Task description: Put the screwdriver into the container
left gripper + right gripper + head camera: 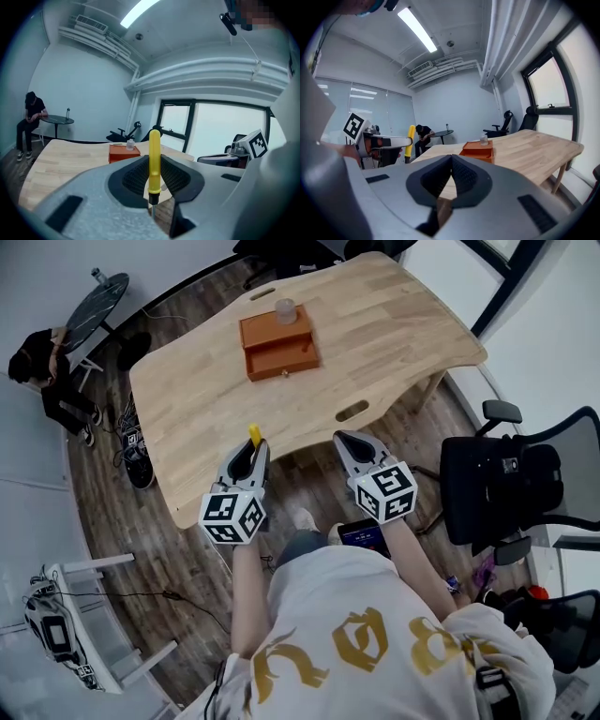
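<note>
**Screwdriver in hand, not yet in the box**

The left gripper (153,174) is clamping the yellow screwdriver (154,157) btw its pads. The handle is sticking upright and the thin shaft is pointing down. It's hovering at the near edge of the wooden table (394,334). The right gripper (451,159) is hanging just to its right, jaws pressed together w/ nothing in them.

Progress, as I'm judging it: pickup is done; the carry and the drop are left. The orange container (279,345) is sitting twd the far side of the table, well apart from both tools. A small clear bottle (285,310) is standing on its far top. Its near part is looking like a pulled-out drawer, tho it's too small from here to be sure.

Room for moving: the tabletop btw gripper and container is lying bare, so a straight reach fwd is looking open. Things I'd be minding:
- the near table edge by the jaws
- the bottle just behind the opening
- a slot (352,412) cut in the table near the right gripper

A black office chair (506,488) is standing off to the right and a person (42,371) is sitting far left, both well apart from the path.
</note>
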{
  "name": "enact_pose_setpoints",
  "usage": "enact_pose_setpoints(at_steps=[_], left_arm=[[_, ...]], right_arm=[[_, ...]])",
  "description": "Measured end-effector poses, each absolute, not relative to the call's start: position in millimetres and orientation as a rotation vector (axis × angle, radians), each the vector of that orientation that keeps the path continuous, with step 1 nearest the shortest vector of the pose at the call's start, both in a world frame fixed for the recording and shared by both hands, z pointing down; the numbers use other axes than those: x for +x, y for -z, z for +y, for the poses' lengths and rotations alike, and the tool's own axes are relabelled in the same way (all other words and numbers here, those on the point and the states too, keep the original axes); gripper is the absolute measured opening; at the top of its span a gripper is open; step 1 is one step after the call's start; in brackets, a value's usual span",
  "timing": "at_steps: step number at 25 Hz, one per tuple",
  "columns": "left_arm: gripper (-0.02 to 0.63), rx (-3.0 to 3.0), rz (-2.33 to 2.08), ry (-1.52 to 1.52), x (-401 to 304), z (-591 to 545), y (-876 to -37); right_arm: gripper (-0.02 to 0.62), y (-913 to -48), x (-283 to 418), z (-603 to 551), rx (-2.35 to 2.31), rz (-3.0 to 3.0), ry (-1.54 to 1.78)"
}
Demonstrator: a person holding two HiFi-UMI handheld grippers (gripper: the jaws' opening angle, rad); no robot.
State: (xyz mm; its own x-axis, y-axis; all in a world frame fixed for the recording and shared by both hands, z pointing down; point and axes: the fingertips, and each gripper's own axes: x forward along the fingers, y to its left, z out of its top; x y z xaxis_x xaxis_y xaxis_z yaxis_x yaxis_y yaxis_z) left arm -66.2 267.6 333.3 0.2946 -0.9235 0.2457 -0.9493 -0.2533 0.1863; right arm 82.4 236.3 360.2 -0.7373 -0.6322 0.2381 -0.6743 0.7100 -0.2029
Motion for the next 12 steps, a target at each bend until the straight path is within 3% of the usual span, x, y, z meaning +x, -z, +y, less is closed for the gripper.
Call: enact_pose_setpoints(at_steps=[12], left_arm=[[0.077,2.279,-1.703,-0.152,-52,269,-325]], right_arm=[[0.011,-361,99,244,1.086,-2.771,-0.441]])
